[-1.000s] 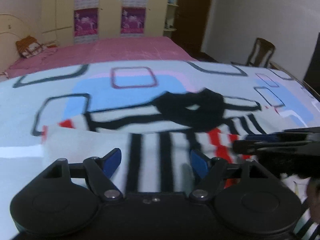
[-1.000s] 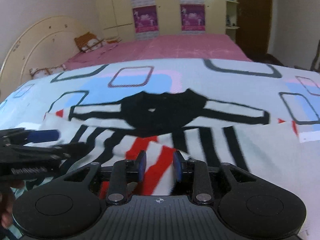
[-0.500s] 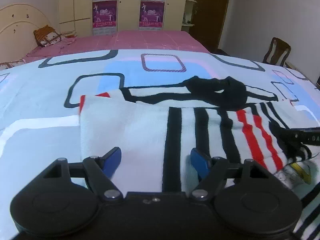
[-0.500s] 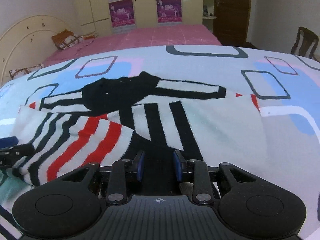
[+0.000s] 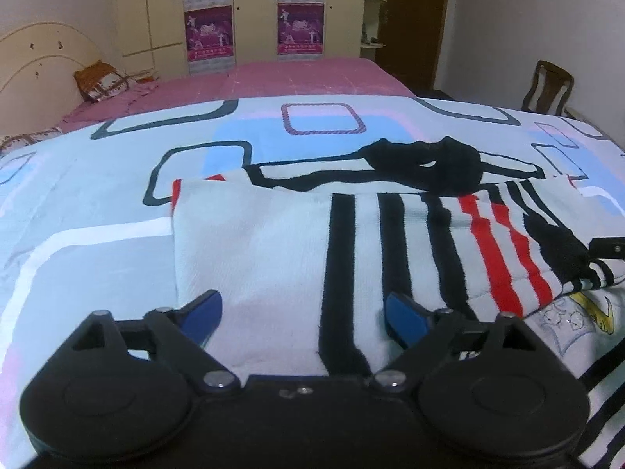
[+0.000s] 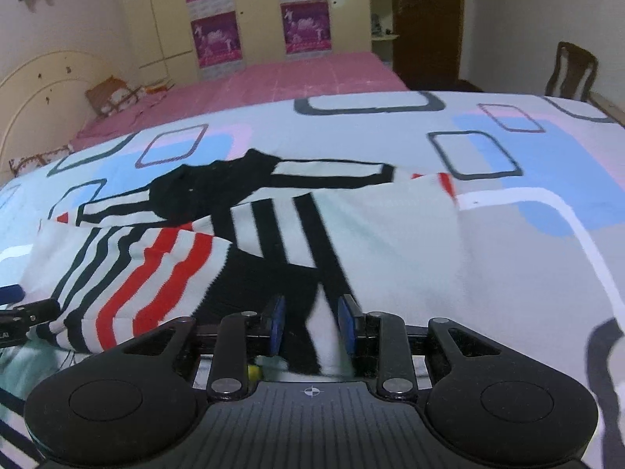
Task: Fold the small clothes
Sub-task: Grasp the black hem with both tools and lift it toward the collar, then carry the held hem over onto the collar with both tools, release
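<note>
Garment [image 5: 297, 242] lies flat on bed [image 5: 97, 203], on the sheet printed with blue, pink and grey rounded rectangles. It's a small white knit top with black and red stripes and a black collar [image 5: 425, 164] at the far side. One striped side panel [image 6: 156, 269] is folded in over the body; its black cuff end sits near the middle of the near hem.

Left tool [image 5: 304, 312]: jaws wide apart, blue pads [image 5: 205, 308] either side of the near hem, the white fabric with one black stripe running between them. Nothing pinched; cannot tell whether the pads touch the cloth.

Right tool [image 6: 310, 326]: jaws narrowed to a small gap, with a bunched bit of black-and-white fabric between the blue pads [image 6: 276, 322]. Looks closed onto the hem of the garment. Small yellow bit visible just under the left finger, too small to identify.

Each tool's tip shows at the edge of the other's view: right tool at the right edge of the left wrist view, left tool at the lower left of the right wrist view.

Second cloth with a cartoon print [image 5: 566, 324] sits under the garment's right corner.

Background: pink bedspread [image 5: 273, 78], pillow [image 5: 101, 84] by a cream headboard [image 5: 35, 58], wardrobe with purple posters [image 5: 211, 31], wooden chair [image 5: 549, 86] at right.
</note>
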`<state>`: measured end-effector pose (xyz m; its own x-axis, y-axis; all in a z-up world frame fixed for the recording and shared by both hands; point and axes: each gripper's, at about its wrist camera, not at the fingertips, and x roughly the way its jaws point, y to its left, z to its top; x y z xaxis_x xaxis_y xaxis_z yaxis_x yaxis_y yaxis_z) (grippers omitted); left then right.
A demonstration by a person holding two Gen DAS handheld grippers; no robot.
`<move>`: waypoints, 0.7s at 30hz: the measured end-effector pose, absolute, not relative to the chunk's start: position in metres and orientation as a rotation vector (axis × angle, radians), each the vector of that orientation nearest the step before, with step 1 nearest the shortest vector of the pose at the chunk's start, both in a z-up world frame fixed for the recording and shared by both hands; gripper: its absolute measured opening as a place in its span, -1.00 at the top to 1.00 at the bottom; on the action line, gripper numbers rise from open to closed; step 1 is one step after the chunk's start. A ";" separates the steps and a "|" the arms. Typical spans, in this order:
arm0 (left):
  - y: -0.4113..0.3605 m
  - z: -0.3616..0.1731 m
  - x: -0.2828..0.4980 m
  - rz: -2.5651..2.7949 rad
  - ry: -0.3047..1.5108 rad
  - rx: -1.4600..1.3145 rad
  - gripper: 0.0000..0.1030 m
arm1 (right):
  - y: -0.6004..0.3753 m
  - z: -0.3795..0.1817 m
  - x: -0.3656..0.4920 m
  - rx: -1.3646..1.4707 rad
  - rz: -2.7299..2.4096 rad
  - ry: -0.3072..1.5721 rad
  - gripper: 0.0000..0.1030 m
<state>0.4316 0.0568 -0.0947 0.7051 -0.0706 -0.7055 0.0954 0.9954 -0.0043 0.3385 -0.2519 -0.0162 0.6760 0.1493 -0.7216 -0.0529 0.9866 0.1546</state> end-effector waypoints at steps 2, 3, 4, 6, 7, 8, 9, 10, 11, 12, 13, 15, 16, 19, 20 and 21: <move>0.054 -0.091 0.426 -0.078 0.781 0.042 -0.95 | -0.257 -0.011 0.332 0.131 0.110 0.813 0.42; 0.053 -0.089 0.423 -0.067 0.777 0.049 -0.97 | -0.260 -0.010 0.330 0.136 0.109 0.811 0.40; 0.052 -0.088 0.420 -0.057 0.774 0.056 -0.98 | -0.264 -0.008 0.327 0.147 0.110 0.808 0.02; 0.051 -0.085 0.410 -0.045 0.777 0.066 -0.98 | -0.271 -0.002 0.318 0.165 0.107 0.774 -0.46; 0.051 -0.083 0.405 -0.038 0.779 0.073 -0.98 | -0.276 0.001 0.313 0.169 0.112 0.756 -0.46; 0.051 -0.082 0.400 -0.032 0.781 0.079 -0.98 | -0.280 0.004 0.308 0.171 0.122 0.758 -0.46; 0.052 -0.081 0.390 -0.031 0.784 0.080 -0.97 | -0.285 0.005 0.304 0.180 0.129 0.762 -0.46; 0.054 -0.079 0.383 -0.032 0.785 0.075 -0.95 | -0.292 0.007 0.297 0.195 0.141 0.764 -0.46; 0.058 -0.079 0.372 -0.029 0.786 0.066 -0.86 | -0.298 0.009 0.291 0.207 0.152 0.768 -0.46; 0.062 -0.079 0.364 -0.032 0.791 0.056 -0.79 | -0.305 0.010 0.284 0.220 0.160 0.772 -0.46; 0.067 -0.080 0.353 -0.034 0.807 0.040 -0.66 | -0.314 0.011 0.274 0.238 0.169 0.774 -0.44; 0.076 -0.084 0.333 -0.028 0.841 0.012 -0.42 | -0.329 0.012 0.254 0.271 0.194 0.790 -0.07; 0.080 -0.085 0.323 -0.025 0.853 -0.008 -0.31 | -0.339 0.009 0.243 0.291 0.204 0.812 0.12; 0.094 -0.085 0.290 -0.012 0.868 -0.080 -0.28 | -0.359 0.004 0.212 0.333 0.228 0.848 0.16; 0.097 -0.085 0.278 -0.013 0.876 -0.098 -0.28 | -0.365 0.003 0.202 0.344 0.231 0.855 0.16; 0.099 -0.086 0.268 -0.010 0.884 -0.109 -0.28 | -0.371 0.000 0.193 0.355 0.234 0.865 0.16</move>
<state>0.2678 0.0991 -0.0856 0.6340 -0.0538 -0.7714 -0.0365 0.9944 -0.0993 0.1932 -0.3707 0.0004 0.6290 0.3411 -0.6986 -0.0570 0.9164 0.3962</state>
